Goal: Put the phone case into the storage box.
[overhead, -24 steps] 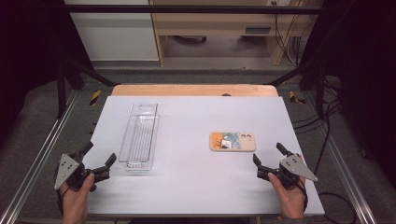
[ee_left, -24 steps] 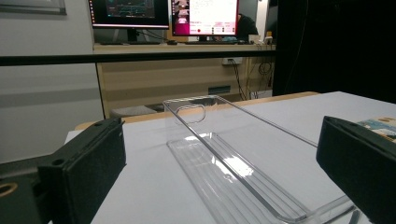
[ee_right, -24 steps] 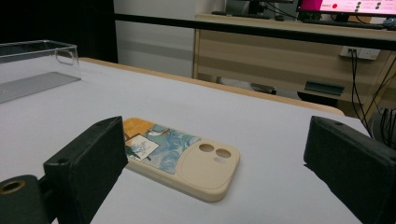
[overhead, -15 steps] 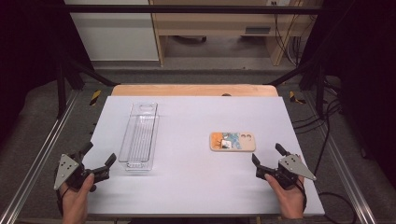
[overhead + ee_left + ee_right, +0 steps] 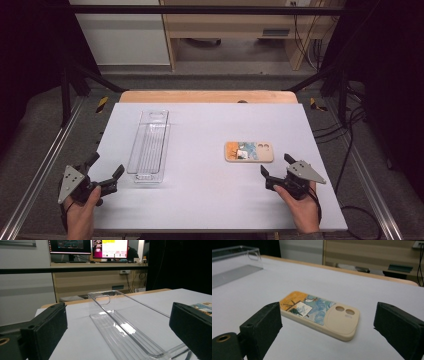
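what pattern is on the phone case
Cream phone case with an orange and blue painted scene; clearest in the right gripper view.

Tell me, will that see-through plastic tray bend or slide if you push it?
The long clear plastic tray looks thin-walled, so it is probably light and would likely slide easily on the smooth white table. Its ribbed floor and raised sides probably keep it fairly stiff. Sitting low and flat, it seems unlikely to tip.
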`<state>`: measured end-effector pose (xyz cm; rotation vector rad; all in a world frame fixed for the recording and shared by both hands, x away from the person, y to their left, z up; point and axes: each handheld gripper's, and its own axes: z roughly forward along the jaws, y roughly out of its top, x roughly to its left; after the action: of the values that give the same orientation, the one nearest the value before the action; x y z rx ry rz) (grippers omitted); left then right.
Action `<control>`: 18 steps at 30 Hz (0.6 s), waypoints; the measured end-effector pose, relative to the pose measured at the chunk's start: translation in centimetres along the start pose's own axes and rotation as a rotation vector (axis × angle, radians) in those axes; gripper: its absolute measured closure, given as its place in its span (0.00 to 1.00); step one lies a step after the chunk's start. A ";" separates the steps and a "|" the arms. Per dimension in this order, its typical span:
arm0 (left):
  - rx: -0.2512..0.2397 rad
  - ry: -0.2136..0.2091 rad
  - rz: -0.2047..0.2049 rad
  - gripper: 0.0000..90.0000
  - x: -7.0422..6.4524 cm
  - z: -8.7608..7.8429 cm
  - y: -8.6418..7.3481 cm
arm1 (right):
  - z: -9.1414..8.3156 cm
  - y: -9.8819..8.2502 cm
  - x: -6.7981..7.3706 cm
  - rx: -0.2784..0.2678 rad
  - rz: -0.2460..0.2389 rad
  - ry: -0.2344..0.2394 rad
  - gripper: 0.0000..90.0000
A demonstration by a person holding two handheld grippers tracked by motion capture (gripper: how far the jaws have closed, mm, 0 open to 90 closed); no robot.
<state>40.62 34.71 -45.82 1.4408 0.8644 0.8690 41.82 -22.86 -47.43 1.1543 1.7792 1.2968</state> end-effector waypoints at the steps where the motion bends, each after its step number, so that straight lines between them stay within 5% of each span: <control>1: 0.000 -0.001 0.000 0.02 0.0 0.0 0.0 | 0.6 0.4 0.2 0.036 -0.025 -0.009 0.09; 6: 0.000 -0.001 0.000 0.02 0.0 -0.1 0.0 | 1.7 1.4 0.0 0.081 -0.015 -0.016 0.09; 18: -0.004 -0.007 -0.004 0.02 0.0 -0.1 0.0 | 4.8 5.4 -1.0 0.196 -0.084 -0.003 0.14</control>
<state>40.54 34.73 -45.77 1.4377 0.8599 0.8618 47.87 -21.22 -43.76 1.1708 1.9655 1.0908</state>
